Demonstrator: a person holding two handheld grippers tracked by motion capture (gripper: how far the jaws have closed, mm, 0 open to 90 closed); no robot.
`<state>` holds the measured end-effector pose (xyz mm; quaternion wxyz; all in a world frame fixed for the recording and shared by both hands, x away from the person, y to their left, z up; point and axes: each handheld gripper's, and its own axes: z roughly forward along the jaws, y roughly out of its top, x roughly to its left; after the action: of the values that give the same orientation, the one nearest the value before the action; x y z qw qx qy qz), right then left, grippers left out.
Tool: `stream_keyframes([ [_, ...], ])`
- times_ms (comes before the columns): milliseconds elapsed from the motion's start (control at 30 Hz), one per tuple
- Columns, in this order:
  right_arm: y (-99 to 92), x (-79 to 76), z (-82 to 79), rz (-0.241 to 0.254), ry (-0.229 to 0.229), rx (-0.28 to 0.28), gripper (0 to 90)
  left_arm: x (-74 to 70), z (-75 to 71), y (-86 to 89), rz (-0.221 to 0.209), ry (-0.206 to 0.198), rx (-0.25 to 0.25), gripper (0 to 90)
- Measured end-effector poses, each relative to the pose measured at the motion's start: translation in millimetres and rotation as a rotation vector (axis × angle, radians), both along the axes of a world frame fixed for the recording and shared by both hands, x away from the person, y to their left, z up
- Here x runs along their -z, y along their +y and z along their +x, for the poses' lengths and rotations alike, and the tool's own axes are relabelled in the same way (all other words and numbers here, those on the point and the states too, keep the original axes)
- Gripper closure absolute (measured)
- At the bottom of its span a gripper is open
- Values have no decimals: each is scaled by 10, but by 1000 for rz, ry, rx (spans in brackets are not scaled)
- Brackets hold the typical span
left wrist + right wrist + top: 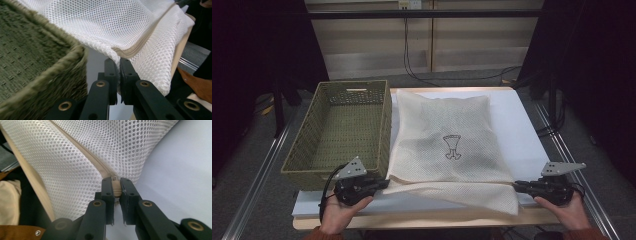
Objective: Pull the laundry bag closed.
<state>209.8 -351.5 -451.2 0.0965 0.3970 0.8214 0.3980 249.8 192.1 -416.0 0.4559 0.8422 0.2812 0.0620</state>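
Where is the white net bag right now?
In the high view the mesh bag lies mid-table, right of the green basket, near corners pinched by the left gripper and right gripper.

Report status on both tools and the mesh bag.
Left tool and right tool shut on mesh bag near corners. Bag flat on table. Basket beside it, not obstructing.

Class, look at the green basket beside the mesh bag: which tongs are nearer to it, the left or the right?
Left. The left tongs grip the bag corner just below the basket near edge. The right tongs grip the bag's opposite near corner, across the bag from the basket.
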Motion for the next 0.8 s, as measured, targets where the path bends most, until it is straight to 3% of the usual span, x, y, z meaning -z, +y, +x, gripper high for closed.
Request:
stream_keyframes([
  [233,-31,-63,27,1,-20,18,829,107,-33,-28,10,21,17,856],
  [567,-48,9,59,6,-14,58,828,339,-68,-107,33,60,48,853],
  [633,-42,24,53,9,-18,60,828,398,-70,-105,25,55,47,851],
  [800,-41,56,54,26,-17,65,824,501,-94,-158,62,33,41,833],
])
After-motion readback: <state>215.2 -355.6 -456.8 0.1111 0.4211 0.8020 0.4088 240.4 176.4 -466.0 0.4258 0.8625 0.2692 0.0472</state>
